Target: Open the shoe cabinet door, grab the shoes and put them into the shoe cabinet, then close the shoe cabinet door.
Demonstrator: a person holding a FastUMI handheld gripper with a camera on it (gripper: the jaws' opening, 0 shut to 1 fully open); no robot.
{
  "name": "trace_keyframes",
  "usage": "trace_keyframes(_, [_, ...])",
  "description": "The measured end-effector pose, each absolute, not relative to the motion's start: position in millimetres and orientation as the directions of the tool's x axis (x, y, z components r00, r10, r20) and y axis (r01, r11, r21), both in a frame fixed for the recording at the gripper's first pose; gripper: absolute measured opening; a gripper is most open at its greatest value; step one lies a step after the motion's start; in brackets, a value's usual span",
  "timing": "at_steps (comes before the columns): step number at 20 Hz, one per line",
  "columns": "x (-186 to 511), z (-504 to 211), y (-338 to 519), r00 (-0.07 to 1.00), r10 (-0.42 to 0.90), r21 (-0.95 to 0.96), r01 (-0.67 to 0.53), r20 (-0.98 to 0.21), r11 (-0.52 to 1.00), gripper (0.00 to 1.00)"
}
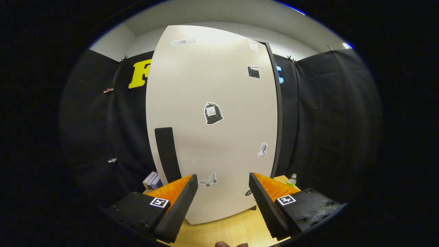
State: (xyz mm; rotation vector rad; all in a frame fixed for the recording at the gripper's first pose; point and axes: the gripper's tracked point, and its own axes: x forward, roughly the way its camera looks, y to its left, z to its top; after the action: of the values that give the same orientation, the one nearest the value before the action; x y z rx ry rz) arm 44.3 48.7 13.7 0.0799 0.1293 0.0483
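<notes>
Books [153, 180] stacked low at the left, beside the cabinet foot. Next, a dark vertical handle [167, 154] along the left edge of the shoe cabinet door [212, 85]. Door pale, flat, dotted with stickers, standing shut and upright on the wooden table [236, 230]. Gripper [223, 199] released, fingers spread wide, gripping nothing, aimed at the door's lower part. A small bottle [292, 179] at the right. No shoes to be seen. A shut door fits either the opening stage or the finish; which one, I cannot tell.
</notes>
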Motion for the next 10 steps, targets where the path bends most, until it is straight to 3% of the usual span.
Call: trace_keyframes(10, [43.7, 16.6, 49.0, 0.994, 0.053, 0.060, -0.048, -0.097, 0.997, 0.98])
